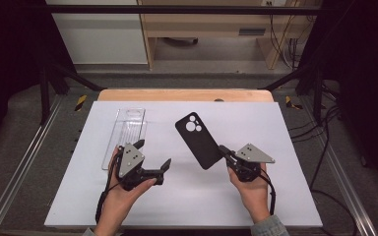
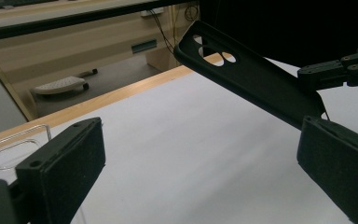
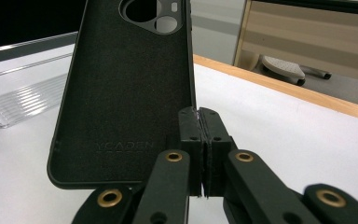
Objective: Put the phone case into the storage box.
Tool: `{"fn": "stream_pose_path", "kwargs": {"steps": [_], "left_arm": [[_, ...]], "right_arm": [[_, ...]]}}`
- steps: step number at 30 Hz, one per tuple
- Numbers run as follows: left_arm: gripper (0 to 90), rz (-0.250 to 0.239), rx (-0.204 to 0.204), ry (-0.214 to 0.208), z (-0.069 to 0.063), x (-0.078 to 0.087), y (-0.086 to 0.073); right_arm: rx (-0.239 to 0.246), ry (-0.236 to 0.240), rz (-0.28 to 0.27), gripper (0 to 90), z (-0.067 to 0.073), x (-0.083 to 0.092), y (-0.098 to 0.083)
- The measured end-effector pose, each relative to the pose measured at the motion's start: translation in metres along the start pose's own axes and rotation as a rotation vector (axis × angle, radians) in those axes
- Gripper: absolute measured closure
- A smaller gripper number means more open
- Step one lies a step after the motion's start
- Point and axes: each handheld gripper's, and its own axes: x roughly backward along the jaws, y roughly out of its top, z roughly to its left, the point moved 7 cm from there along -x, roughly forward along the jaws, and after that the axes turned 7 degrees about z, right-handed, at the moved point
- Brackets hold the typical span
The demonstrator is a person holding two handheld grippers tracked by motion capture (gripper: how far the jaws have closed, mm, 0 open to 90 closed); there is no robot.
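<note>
A matte black phone case (image 1: pixel 198 140), soft-looking with a fine felted inner face and a cluster of round camera cut-outs at its far end, is held clear of the white bench (image 1: pixel 275 196) at a slant. The right tongs (image 1: pixel 225 153) are clamped on the rim of one long edge near its lower corner; in the right gripper view the two black jaws stand pressed together on that thin rim (image 3: pixel 193 112), and faint embossed lettering shows low on the case's inner face. The right hand (image 1: pixel 250 189) grips from below, the grey three-cornered plate (image 1: pixel 255 153) facing up. The left tongs (image 1: pixel 152 153) stand wide apart and hold nothing, their flat padded jaws pointing toward the case, the left hand (image 1: pixel 123 189) wrapped around the body. A clear, ribbed plastic case (image 1: pixel 126 135) lies flat on the bench just beyond the left tongs.
</note>
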Motion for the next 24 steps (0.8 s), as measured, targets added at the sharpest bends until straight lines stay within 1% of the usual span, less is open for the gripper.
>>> {"fn": "stream_pose_path", "kwargs": {"steps": [2,6,12,14,24], "left_arm": [[0.6,0.003,0.003,-0.006,0.000,-0.001,0.003],[0.6,0.012,-0.007,-0.014,-0.001,-0.003,0.009],[0.7,0.025,0.002,-0.041,-0.002,-0.009,0.019],[0.7,0.030,0.002,-0.045,-0.001,-0.011,0.023],[0.8,0.037,0.001,-0.058,-0.002,-0.017,0.032]], "right_arm": [[0.001,0.002,-0.006,89.2,0.000,0.001,0.001],[0.005,0.003,-0.015,89.2,0.001,0.002,0.002],[0.010,0.003,-0.027,89.2,0.001,0.004,0.003],[0.013,0.004,-0.030,89.2,0.001,0.005,0.004],[0.015,0.001,-0.040,89.3,0.001,0.007,0.005]]}}
